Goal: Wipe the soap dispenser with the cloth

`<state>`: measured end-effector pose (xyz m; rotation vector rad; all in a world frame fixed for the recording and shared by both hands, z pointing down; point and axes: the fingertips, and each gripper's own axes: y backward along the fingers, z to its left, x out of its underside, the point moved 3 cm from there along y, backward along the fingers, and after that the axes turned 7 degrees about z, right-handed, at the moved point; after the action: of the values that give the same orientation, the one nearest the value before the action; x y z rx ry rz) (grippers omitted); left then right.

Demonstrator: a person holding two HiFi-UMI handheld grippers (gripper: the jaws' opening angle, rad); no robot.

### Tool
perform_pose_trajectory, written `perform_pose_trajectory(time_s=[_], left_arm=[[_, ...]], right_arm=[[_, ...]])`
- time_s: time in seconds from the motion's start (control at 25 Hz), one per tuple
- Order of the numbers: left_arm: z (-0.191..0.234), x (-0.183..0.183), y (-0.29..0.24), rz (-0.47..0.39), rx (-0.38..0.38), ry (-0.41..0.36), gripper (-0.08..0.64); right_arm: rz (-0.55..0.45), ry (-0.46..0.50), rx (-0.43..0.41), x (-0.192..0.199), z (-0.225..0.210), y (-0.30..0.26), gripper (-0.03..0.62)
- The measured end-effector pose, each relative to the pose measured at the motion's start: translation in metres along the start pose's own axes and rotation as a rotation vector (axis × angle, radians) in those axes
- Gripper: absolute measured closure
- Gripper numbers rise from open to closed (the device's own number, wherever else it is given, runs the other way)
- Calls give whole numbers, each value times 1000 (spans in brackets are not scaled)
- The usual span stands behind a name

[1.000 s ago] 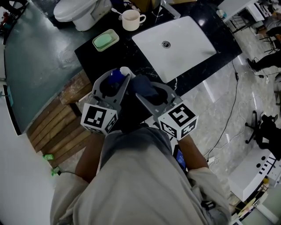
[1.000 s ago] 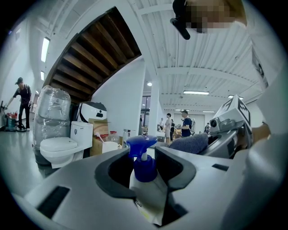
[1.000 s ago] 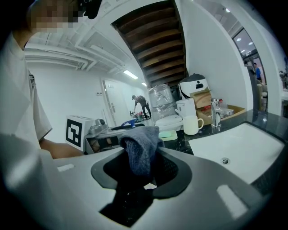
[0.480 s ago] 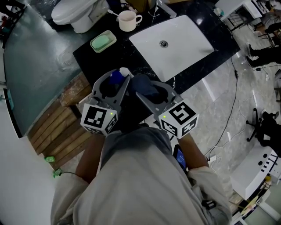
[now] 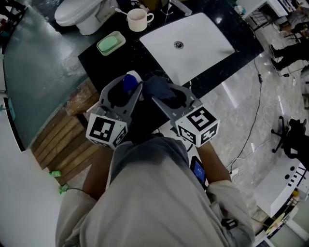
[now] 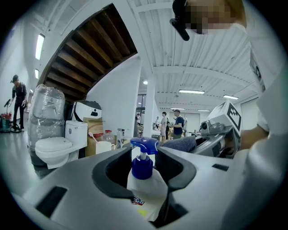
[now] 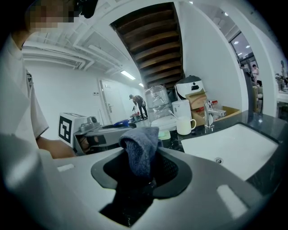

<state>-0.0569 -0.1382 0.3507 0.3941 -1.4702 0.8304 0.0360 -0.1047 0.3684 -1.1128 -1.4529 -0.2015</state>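
Note:
A white soap dispenser (image 6: 146, 186) with a blue pump head (image 5: 129, 82) sits between the jaws of my left gripper (image 6: 144, 173), which is shut on its body. My right gripper (image 7: 141, 173) is shut on a folded grey-blue cloth (image 7: 141, 150) that sticks up from its jaws. In the head view the left gripper (image 5: 126, 91) and the right gripper (image 5: 166, 96) are held side by side over the near edge of the black counter (image 5: 104, 62). The cloth (image 5: 159, 89) sits just right of the dispenser; whether they touch I cannot tell.
A white sink (image 5: 188, 46) is set in the counter beyond the grippers. A green soap dish (image 5: 111, 43) and a white mug (image 5: 137, 19) stand at the far left of the counter, with a toilet (image 5: 79, 14) behind. Wooden planks (image 5: 63, 140) lie on the floor to the left.
Both grippers have stayed side by side, holding the dispenser and the cloth. The view has shifted slightly, so the counter things sit a little further up and left.

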Motion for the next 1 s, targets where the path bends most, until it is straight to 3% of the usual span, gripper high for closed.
perform_pose_trajectory(time_s=[1.0], left_arm=[[-4, 0, 10, -2, -22, 27, 414]], right_arm=[[-33, 10, 27, -2, -8, 7, 462]])
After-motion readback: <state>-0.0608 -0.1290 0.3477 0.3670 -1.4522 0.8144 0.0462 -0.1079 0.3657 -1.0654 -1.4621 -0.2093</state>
